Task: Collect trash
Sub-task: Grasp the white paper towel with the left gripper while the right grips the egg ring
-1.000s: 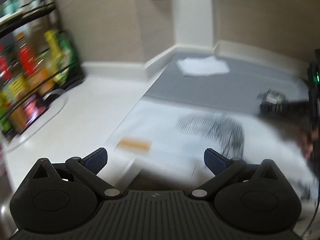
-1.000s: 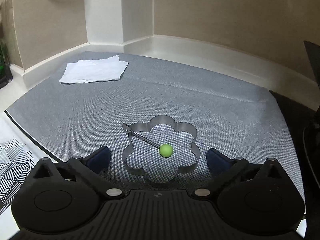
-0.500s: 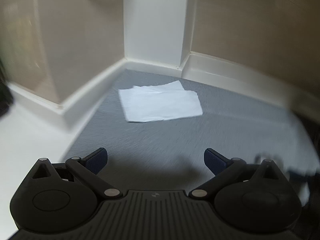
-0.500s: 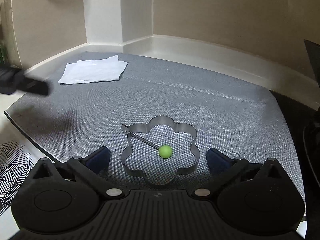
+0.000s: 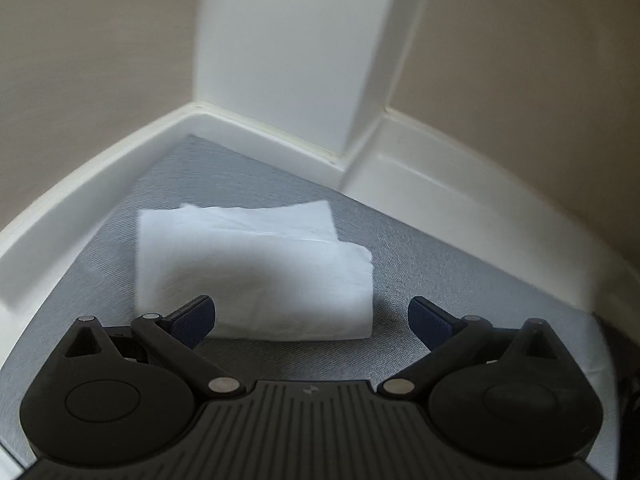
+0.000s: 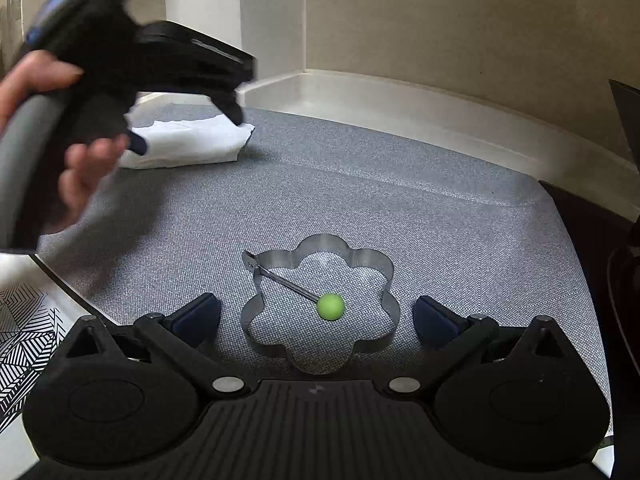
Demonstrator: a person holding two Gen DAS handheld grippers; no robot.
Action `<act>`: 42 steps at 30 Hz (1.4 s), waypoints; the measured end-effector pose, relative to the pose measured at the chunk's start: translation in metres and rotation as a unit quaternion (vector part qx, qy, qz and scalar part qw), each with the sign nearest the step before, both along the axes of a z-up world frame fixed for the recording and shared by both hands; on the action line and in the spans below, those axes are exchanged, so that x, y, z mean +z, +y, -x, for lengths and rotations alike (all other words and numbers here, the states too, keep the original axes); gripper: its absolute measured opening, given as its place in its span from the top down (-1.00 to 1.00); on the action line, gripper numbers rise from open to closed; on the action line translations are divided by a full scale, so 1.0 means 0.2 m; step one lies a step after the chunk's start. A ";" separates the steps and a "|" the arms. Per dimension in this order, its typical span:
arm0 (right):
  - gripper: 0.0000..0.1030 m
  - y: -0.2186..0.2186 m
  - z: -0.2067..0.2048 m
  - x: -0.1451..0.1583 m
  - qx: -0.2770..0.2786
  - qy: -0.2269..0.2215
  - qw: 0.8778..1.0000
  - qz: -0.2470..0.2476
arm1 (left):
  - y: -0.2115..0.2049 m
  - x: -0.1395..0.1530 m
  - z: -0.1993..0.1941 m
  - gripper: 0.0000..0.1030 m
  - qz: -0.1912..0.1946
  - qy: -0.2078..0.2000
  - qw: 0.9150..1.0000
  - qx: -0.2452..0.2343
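Note:
A folded white napkin [image 5: 256, 272] lies on the grey mat [image 5: 440, 264] in the corner by the white wall trim. My left gripper [image 5: 312, 314] is open and hovers at the napkin's near edge, its left finger over the napkin and its right finger beside it. In the right wrist view the left gripper [image 6: 187, 129], held by a hand [image 6: 80, 176], hangs just above the napkin [image 6: 192, 146]. My right gripper [image 6: 316, 316] is open and holds nothing. A flower-shaped metal ring [image 6: 376, 268] with a green ball handle [image 6: 330, 306] lies between its fingers.
White wall trim [image 5: 280, 136] and a white column close off the corner behind the napkin. A black-and-white patterned sheet [image 6: 24, 320] lies off the mat's left edge. A dark object [image 6: 624, 240] stands at the right edge. Bare mat [image 6: 400, 184] stretches between ring and napkin.
My left gripper swung from the spice rack side into the corner, closed in on the napkin, and entered the right wrist view. The right gripper and the ring stayed put.

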State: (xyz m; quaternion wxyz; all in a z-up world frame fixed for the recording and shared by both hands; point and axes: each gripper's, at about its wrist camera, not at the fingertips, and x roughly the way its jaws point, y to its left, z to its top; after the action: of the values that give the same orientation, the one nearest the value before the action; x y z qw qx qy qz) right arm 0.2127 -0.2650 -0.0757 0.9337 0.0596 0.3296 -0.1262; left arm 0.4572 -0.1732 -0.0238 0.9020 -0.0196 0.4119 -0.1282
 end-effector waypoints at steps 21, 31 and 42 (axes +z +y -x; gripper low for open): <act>-0.50 -0.05 0.04 0.02 -0.032 -0.024 0.999 -0.010 | 0.04 -0.04 0.04 0.91 -0.093 -0.025 0.995 0.014; -0.49 -0.13 0.06 0.04 -0.080 -0.051 0.995 -0.029 | 0.12 0.08 0.50 0.91 -0.147 -0.078 0.986 -0.003; -0.49 -0.17 0.08 0.04 -0.082 -0.058 0.994 -0.045 | 0.24 0.30 1.07 0.91 -0.163 -0.121 0.979 -0.026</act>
State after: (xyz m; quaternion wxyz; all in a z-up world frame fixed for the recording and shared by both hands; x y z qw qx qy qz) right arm 0.1967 -0.2994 -0.0678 0.9340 0.1361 0.2746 -0.1840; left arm 0.2427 -0.1249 0.0352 0.9325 0.1542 0.3158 -0.0837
